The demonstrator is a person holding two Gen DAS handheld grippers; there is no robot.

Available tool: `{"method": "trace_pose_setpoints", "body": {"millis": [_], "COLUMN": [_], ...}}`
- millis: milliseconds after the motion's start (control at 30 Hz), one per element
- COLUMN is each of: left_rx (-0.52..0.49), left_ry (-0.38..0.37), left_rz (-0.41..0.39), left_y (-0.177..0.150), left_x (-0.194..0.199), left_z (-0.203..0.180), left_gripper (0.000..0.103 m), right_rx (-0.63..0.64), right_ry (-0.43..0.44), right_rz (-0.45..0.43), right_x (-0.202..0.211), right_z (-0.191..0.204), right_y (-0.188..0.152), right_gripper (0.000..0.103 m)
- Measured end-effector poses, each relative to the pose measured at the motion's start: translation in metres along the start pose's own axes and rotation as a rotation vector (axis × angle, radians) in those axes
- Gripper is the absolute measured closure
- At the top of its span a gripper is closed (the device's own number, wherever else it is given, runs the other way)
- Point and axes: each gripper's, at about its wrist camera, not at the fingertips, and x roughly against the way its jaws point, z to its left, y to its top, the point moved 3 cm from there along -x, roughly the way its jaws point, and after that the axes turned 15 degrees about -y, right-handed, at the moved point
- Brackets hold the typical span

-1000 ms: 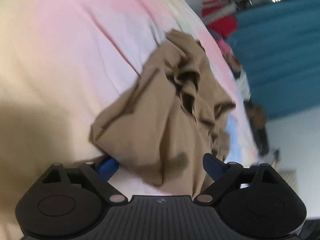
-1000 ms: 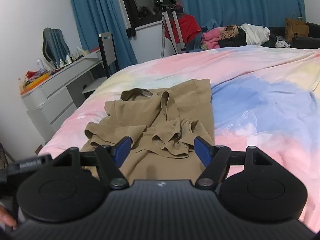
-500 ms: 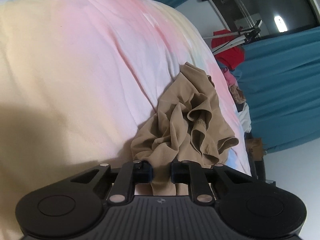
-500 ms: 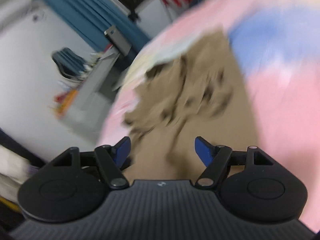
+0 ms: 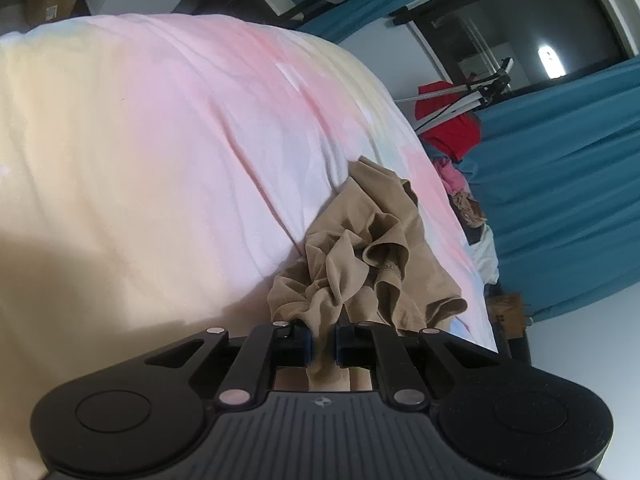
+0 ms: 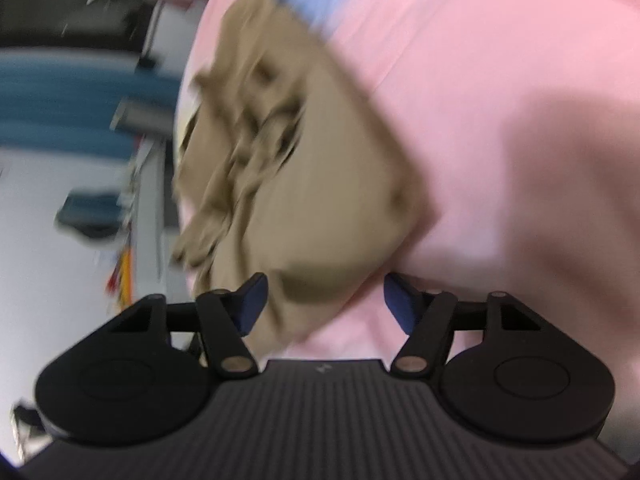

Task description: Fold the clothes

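A tan garment [image 5: 360, 264] lies crumpled on a pastel pink, yellow and blue bed cover [image 5: 160, 140]. My left gripper [image 5: 322, 344] is shut on a bunched edge of the tan garment at its near side. In the right wrist view, which is blurred by motion, the same tan garment [image 6: 304, 168] spreads over the pink cover [image 6: 500, 120]. My right gripper [image 6: 324, 304] is open, with the garment's near corner between its blue pads [image 6: 252, 304] and not gripped.
Blue curtains [image 5: 560, 184] hang beyond the bed, with a dark window [image 5: 512, 28] above. A red cloth on a stand [image 5: 452, 120] and a pile of clothes [image 5: 464, 204] sit at the far side. A white dresser [image 6: 148, 184] stands beside the bed.
My left gripper closed on the tan garment's edge and has pulled it into a bunch. My right gripper rolled sideways and dropped close to the garment's corner, still open.
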Motion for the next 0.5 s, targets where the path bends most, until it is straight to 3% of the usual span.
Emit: {"method": "trace_pose_setpoints", "body": {"millis": [100,133,200,367,433,500], "left_rx": [0.028,0.036,0.052,0.088,0.108,0.102], "left_ry": [0.013,0.018,0.033,0.057,0.029,0.012], "left_rz": [0.008,0.011,0.023,0.071,0.092,0.117], "left_y": [0.000,0.000,0.000,-0.001,-0.004,-0.007], "left_x": [-0.003,-0.004,-0.006,-0.008,-0.009,-0.012], "left_z": [0.005,0.007,0.010,0.015,0.015,0.012], "left_gripper": [0.092,0.092,0.088,0.048,0.037,0.034], "right_rx": [-0.033,-0.020,-0.004,0.032,0.054,0.067], "right_ry": [-0.010,-0.013,-0.023,-0.012,0.005,0.022], "right_rz": [-0.017,-0.018,-0.031,-0.068,-0.092,-0.108], "right_x": [0.000,-0.001,-0.001,0.002,0.010,0.013], "right_z": [-0.004,-0.002,0.000,0.003,0.002,0.003], "right_y": [0.004,0.004,0.006,0.008,0.012,0.014], "right_gripper": [0.056,0.066,0.072,0.088,0.090,0.090]}}
